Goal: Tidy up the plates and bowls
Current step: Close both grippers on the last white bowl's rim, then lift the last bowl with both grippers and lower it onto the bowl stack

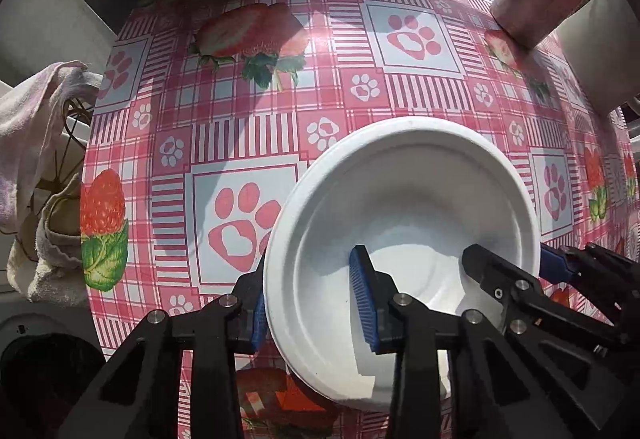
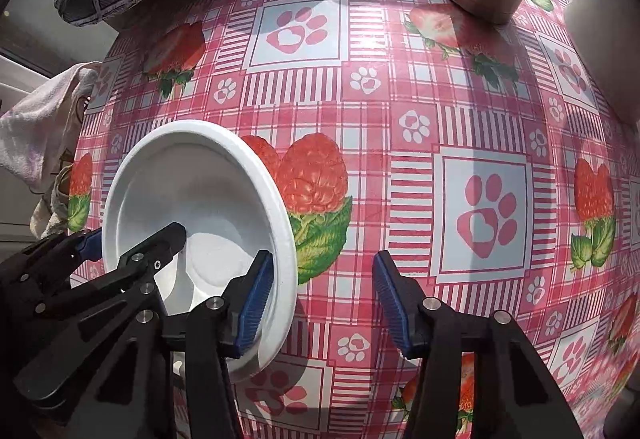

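Your white bowl (image 1: 400,191) sits upright on the counter (image 1: 240,111), on the pink paw-print cloth, and both tools straddle its rim from opposite sides. On your left gripper (image 1: 310,279), one finger is inside the bowl and the other lies against the outside of the rim. You cannot tell from here whether they pinch the wall. Your right gripper (image 2: 322,259) has its fingers apart, one inside the bowl and the outer one clear of the rim.
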### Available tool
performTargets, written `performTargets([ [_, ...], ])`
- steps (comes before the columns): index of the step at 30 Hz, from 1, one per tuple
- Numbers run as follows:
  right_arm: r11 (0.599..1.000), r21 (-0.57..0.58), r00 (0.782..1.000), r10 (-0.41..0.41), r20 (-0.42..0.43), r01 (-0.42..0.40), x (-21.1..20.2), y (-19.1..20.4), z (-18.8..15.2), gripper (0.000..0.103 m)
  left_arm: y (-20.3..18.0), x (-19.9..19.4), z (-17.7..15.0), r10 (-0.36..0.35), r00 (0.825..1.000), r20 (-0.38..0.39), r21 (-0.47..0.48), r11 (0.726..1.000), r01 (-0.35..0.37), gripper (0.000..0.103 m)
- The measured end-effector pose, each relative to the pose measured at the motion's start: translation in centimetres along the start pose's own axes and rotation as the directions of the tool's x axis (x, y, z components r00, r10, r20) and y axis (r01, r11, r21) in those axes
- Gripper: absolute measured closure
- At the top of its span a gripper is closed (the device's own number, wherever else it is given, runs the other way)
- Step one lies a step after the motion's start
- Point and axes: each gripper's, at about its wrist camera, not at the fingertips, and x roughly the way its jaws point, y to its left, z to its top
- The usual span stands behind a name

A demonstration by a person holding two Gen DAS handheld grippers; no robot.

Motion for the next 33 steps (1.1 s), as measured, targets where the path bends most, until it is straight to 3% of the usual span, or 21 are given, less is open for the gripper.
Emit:
performTargets([
  [1, 1.0, -0.007, 1.0, 0.018, -0.006, -0.018, 0.1, 0.3, 0.0, 0.079, -0.2, 0.1, -0.1, -0.003, 1.0, -0.004, -0.005, 1.0, 0.003, 0.064],
  [3, 0.998, -0.001, 0.997, 0.066, -0.028, -0.066, 0.3, 0.8, 0.1, 0.087, -0.7, 0.1, -0.7, -0.016, 1.0, -0.01, -0.013, 1.0, 0.016, 0.063],
  [9, 0.997, -0.013, 0.994, 0.075, -0.084, -0.076, 0.4, 0.2, -2.4, 0.087, -3.0, 0.2, -3.8, -0.02, 0.999, -0.035, 0.03, 0.999, 0.021, 0.063],
  [19, 0.996, -0.043, 0.98, 0.066, -0.186, -0.076, -0.1, -0.1, -8.3, 0.085, -5.5, -0.8, -10.4, -0.07, 0.996, -0.057, 0.004, 0.998, 0.07, 0.063],
  [26, 0.997, -0.008, 0.981, 0.078, -0.179, -0.08, -2.3, -0.3, -11.7, 0.084, -7.3, -4.8, -14.2, -0.067, 0.997, -0.025, 0.042, 0.997, 0.068, 0.063],
  [31, 0.996, 0.03, 0.984, 0.086, -0.154, -0.083, -5.1, -2.0, -15.1, 0.084, -8.6, -6.8, -15.8, -0.071, 0.997, -0.01, 0.075, 0.995, 0.071, 0.063],
  [33, 0.995, 0.052, 0.986, 0.091, -0.141, -0.084, -6.3, -3.0, -15.4, 0.084, -8.6, -7.6, -15.0, -0.063, 0.998, -0.002, 0.111, 0.992, 0.063, 0.063],
])
